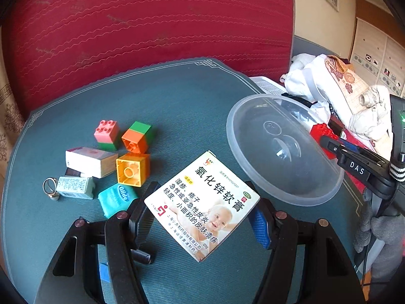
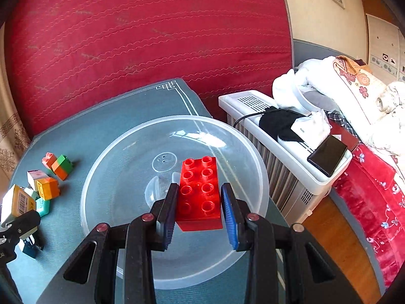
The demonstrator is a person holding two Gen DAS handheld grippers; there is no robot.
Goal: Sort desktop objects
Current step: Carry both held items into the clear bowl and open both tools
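My left gripper (image 1: 202,217) is shut on a white ointment box (image 1: 202,205) with a baby picture, held above the teal mat (image 1: 164,106). My right gripper (image 2: 200,202) is shut on a red eight-stud brick (image 2: 198,192), held over the clear plastic bowl (image 2: 126,157). The bowl (image 1: 255,147) lies at the right in the left wrist view, with the right gripper (image 1: 326,141) and red brick (image 1: 320,129) at its far rim. At the left lie a pink-green brick (image 1: 107,134), an orange-green brick (image 1: 138,136), a yellow brick (image 1: 131,168), a small white box (image 1: 88,160), a teal floss case (image 1: 117,198).
A red quilt (image 1: 152,25) backs the mat. A pale medicine box (image 1: 74,187) and a metal ring (image 1: 50,188) lie at the mat's left. A white heater (image 2: 278,152) with a phone (image 2: 327,155) and black cloth stands right of the mat; bedding lies beyond.
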